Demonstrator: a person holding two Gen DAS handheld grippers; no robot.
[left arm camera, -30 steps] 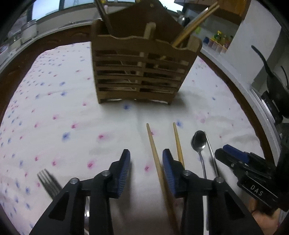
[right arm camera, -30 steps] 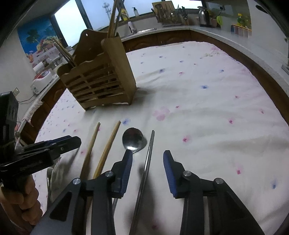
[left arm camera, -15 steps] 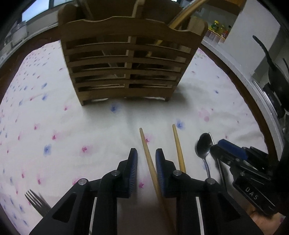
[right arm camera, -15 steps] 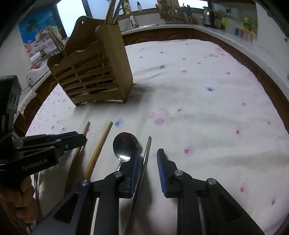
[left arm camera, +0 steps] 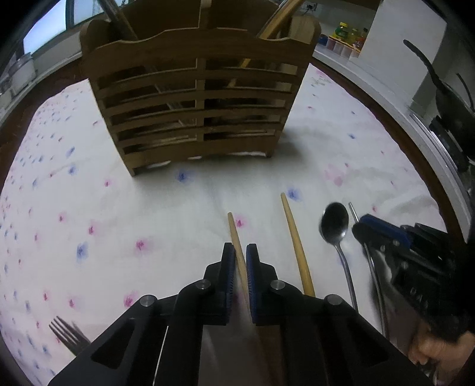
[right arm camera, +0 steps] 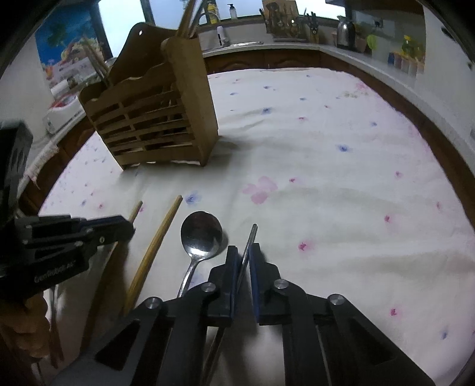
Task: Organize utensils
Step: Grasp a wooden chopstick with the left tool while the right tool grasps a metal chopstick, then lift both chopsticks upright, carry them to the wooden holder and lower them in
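A slatted wooden utensil holder [left arm camera: 196, 98] stands on the flowered tablecloth; it also shows in the right wrist view [right arm camera: 154, 115]. My left gripper [left arm camera: 240, 252] is shut on a wooden chopstick [left arm camera: 236, 234]. A second wooden chopstick [left arm camera: 297, 246] lies just right of it, seen too in the right wrist view [right arm camera: 157, 243]. A metal spoon [right arm camera: 200, 234] lies beside that. My right gripper [right arm camera: 243, 254] is shut on a thin metal chopstick [right arm camera: 251, 236], right of the spoon [left arm camera: 334, 221].
A fork [left arm camera: 66, 331] lies at the near left of the cloth [right arm camera: 326, 178]. The holder has chopsticks and utensils standing in it. Kitchen counters with bottles and a kettle [right arm camera: 346, 28] ring the table. The dark table edge [left arm camera: 415, 142] curves along the right.
Both grippers moved forward and closed: the left onto the wooden chopstick, the right onto the metal chopstick. The holder looms closer in the left wrist view.
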